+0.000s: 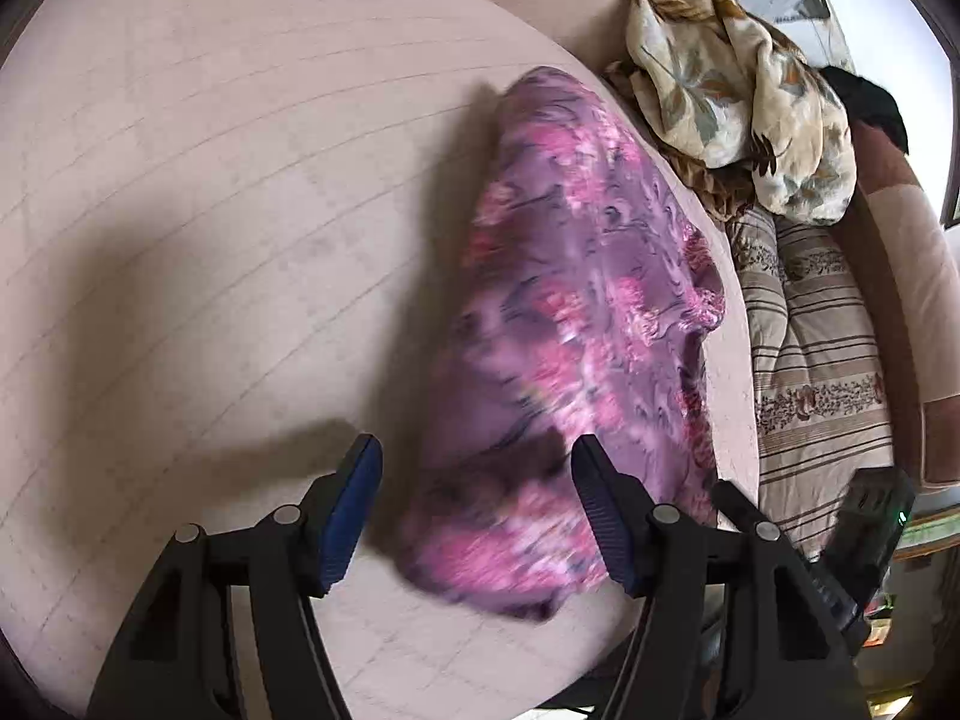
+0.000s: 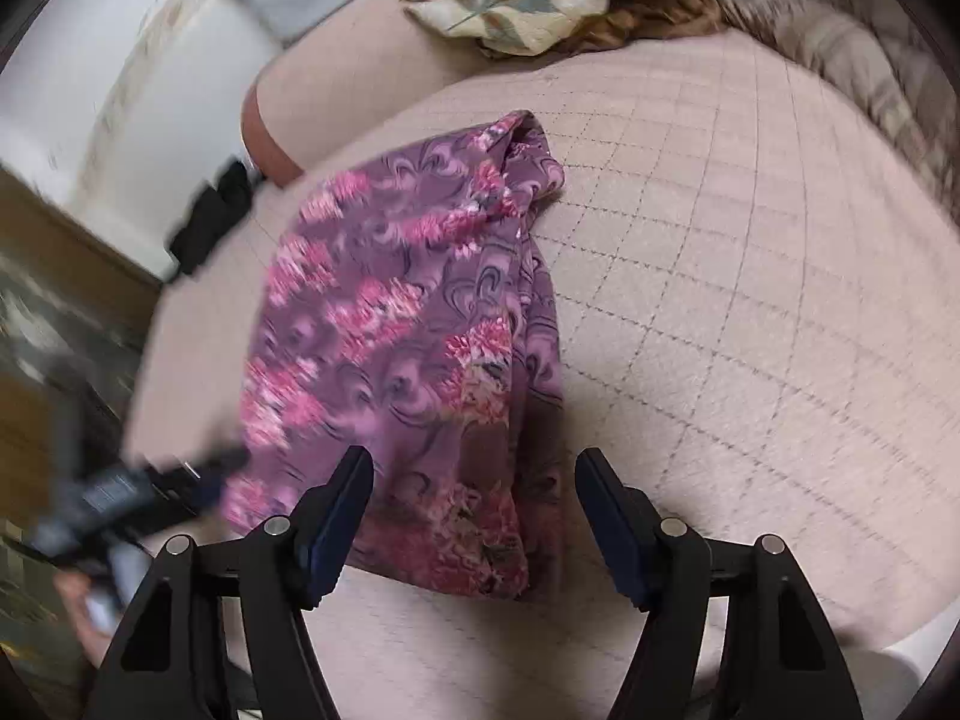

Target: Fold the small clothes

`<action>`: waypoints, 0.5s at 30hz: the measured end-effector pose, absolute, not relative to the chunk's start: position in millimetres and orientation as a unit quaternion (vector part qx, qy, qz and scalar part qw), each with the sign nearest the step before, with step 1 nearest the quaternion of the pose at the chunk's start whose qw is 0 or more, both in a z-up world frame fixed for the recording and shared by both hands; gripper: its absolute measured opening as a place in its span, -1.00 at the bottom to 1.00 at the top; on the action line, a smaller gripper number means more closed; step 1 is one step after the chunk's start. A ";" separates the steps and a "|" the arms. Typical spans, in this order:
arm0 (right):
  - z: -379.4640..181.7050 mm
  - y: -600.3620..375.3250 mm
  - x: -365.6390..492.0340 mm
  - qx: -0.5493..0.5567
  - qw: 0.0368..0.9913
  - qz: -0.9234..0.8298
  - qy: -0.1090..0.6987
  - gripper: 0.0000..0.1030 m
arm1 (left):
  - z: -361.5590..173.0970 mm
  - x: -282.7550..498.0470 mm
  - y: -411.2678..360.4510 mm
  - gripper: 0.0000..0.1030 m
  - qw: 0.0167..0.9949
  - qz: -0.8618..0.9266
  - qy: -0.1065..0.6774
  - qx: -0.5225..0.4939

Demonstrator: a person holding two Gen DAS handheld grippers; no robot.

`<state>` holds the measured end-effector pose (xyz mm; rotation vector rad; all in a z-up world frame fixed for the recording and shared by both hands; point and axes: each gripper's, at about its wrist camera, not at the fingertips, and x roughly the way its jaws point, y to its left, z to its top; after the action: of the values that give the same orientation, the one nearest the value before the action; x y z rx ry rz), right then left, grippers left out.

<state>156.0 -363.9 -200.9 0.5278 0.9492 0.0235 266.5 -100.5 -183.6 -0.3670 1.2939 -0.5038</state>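
From your left wrist, your left gripper [image 1: 477,495] gapes wide and empty over the purple floral garment [image 1: 576,324] by the bed edge [image 1: 735,360], while your right wrist shows your right gripper [image 2: 474,507] equally spread, holding nothing, quilted cover [image 2: 750,300] open rightward, left side blurred

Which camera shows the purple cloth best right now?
The right wrist view: the purple cloth is fairly sharp there, its whole folded shape lying on the bed. In the left wrist view the cloth is motion-blurred, especially its near end.
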 end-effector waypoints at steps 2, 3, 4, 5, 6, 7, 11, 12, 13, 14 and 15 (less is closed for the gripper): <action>-199.7 -356.0 165.6 0.207 0.861 -0.017 0.464 0.33 | -189.3 270.0 -113.9 0.27 0.750 -0.230 0.603 -0.144; -203.4 -354.9 167.3 0.196 0.858 -0.028 0.473 0.06 | -193.7 269.4 -118.6 0.26 0.752 -0.232 0.603 -0.129; -209.8 -355.5 168.0 0.190 0.851 -0.039 0.487 -0.16 | -195.6 267.9 -119.3 0.15 0.758 -0.232 0.598 -0.117; -213.7 -355.2 167.8 0.190 0.844 -0.049 0.499 -0.56 | -194.7 265.3 -120.2 0.08 0.766 -0.233 0.590 -0.103; -215.2 -354.2 166.6 0.192 0.839 -0.054 0.506 -0.65 | -193.0 263.4 -120.8 -0.17 0.770 -0.237 0.585 -0.094; -216.1 -354.1 163.5 0.192 0.836 -0.064 0.510 -0.68 | -191.8 263.1 -121.0 -0.42 0.765 -0.246 0.587 -0.098; -222.8 -356.8 150.8 0.200 0.831 -0.089 0.512 -0.91 | -178.8 260.4 -122.8 -0.79 0.775 -0.252 0.573 -0.090; -224.3 -355.8 150.0 0.194 0.832 -0.096 0.510 -0.92 | -173.1 257.8 -122.1 -0.80 0.779 -0.254 0.565 -0.092; -225.6 -353.4 149.8 0.185 0.834 -0.102 0.510 -0.92 | -168.5 256.9 -121.6 -0.80 0.783 -0.256 0.560 -0.089; -225.6 -351.2 149.0 0.178 0.835 -0.107 0.510 -0.92 | -164.5 254.7 -120.8 -0.80 0.787 -0.259 0.554 -0.084; -225.3 -348.5 147.5 0.170 0.837 -0.112 0.508 -0.92 | -164.8 253.5 -120.0 -0.79 0.790 -0.258 0.551 -0.077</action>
<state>147.5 -348.5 -225.3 0.3589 1.0742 -0.2369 253.5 -120.0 -164.8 -0.1652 1.1851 -0.5548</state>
